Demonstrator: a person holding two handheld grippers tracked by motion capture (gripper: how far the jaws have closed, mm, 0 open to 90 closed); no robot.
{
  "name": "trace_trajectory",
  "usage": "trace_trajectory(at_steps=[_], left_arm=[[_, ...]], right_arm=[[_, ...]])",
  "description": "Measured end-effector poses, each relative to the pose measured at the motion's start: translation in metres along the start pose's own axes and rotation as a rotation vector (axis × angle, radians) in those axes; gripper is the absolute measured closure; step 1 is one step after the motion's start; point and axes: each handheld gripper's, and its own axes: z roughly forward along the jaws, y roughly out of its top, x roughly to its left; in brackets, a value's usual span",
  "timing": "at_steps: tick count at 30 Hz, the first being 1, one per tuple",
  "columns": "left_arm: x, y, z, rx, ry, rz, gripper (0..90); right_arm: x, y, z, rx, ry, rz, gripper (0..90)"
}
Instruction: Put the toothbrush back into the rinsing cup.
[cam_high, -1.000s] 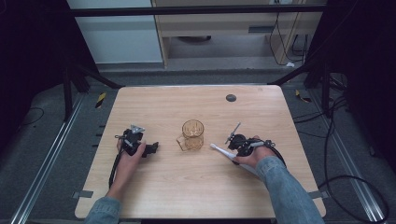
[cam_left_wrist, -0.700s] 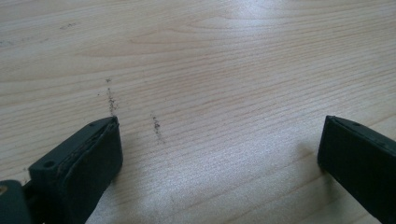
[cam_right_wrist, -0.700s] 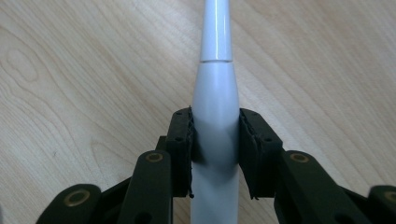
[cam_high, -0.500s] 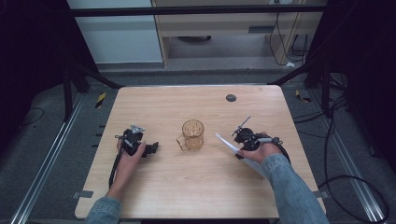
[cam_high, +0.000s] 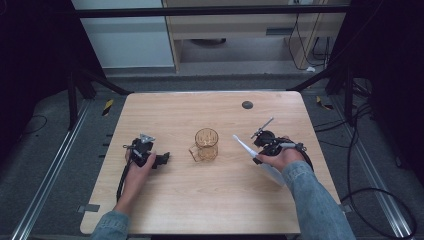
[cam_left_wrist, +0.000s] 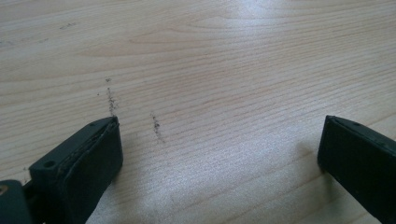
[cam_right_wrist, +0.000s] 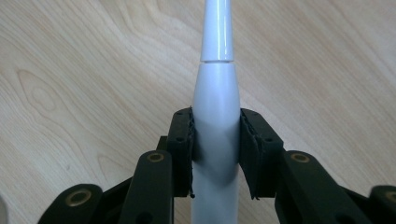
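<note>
An amber glass mug (cam_high: 207, 144) stands upright at the middle of the wooden table (cam_high: 200, 200), its handle toward the near left. To its right, my right gripper (cam_high: 261, 150) is shut on a white tapered toothbrush-like handle (cam_high: 245, 146), whose thin end points toward the mug without touching it. In the right gripper view the jaws clamp the white handle (cam_right_wrist: 215, 93) at its thick part, the right gripper (cam_right_wrist: 215, 140) hovering over bare wood. Left of the mug, my left gripper (cam_high: 163, 159) rests low on the table. Its jaws stand wide apart in the left gripper view, the left gripper (cam_left_wrist: 219, 154) holding nothing.
A small black disc (cam_high: 247, 104) lies near the table's far edge, right of centre. A black cable (cam_high: 122, 180) trails from the left gripper toward the near edge. Dark frame posts and cables stand on the floor around the table.
The right gripper has moved right and a little farther from me with the white handle, whose thin end has swung away from the mug's base. The left gripper has not moved.
</note>
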Motion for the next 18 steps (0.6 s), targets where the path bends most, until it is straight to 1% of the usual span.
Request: trace_trajectory(at_steps=[1,3,6,7,8,13,18], left_arm=[[0.0,0.0,0.0,0.0,0.0,0.0,0.0],[0.0,0.0,0.0,-0.001,0.001,0.001,0.0],[0.0,0.0,0.0,-0.001,0.001,0.001,0.0],[0.0,0.0,0.0,-0.001,0.001,0.0,0.0],[0.0,0.0,0.0,-0.001,0.0,0.0,0.0],[0.0,0.0,0.0,-0.001,0.0,0.0,0.0],[0.0,0.0,0.0,-0.002,0.001,-0.001,0.0]], right_arm=[[0.0,0.002,-0.003,-0.023,-0.001,0.0,66.9],[0.0,0.003,-0.004,-0.033,-0.003,0.004,66.9],[-0.001,0.006,-0.011,-0.075,-0.017,0.009,66.9],[0.0,0.007,-0.013,-0.087,-0.019,0.017,66.9],[-0.001,0.008,-0.015,-0.111,-0.02,0.023,66.9],[-0.001,0.012,-0.02,-0.143,-0.033,0.018,66.9],[0.001,0.018,-0.027,-0.193,-0.04,0.014,66.9]])
